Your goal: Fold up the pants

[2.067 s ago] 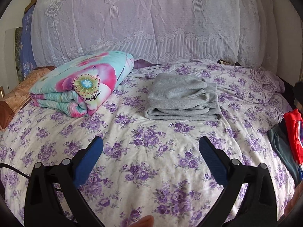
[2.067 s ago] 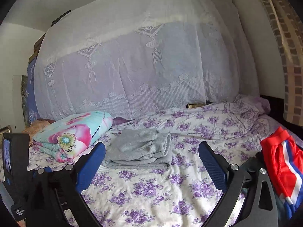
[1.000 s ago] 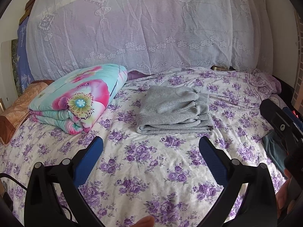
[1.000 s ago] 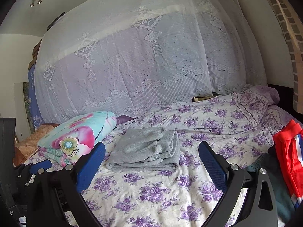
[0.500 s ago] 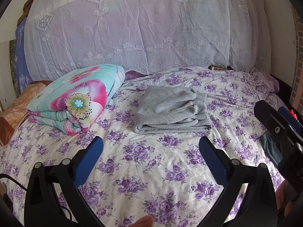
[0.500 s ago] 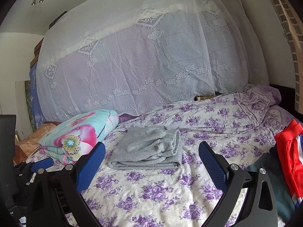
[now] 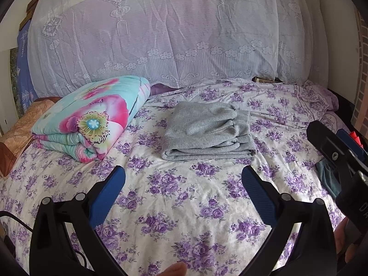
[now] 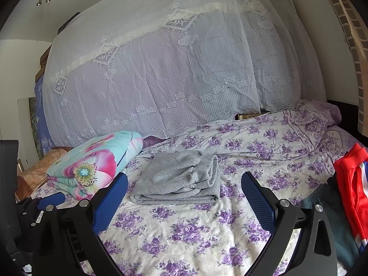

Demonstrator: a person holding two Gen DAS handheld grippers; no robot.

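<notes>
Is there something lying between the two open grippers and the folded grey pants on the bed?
Nothing visible. Only bare floral sheet lies between the left gripper, the right gripper and the grey pants. The flowered quilt sits off to the left, apart from them.

The grey pants (image 7: 208, 132) lie folded on the flowered bedsheet (image 7: 184, 207), ahead of the left gripper (image 7: 183, 185), whose jaws stand wide apart.

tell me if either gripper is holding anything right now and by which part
Nothing is held. The left gripper and right gripper are both open and empty above the floral bedsheet, short of the folded grey pants.
</notes>
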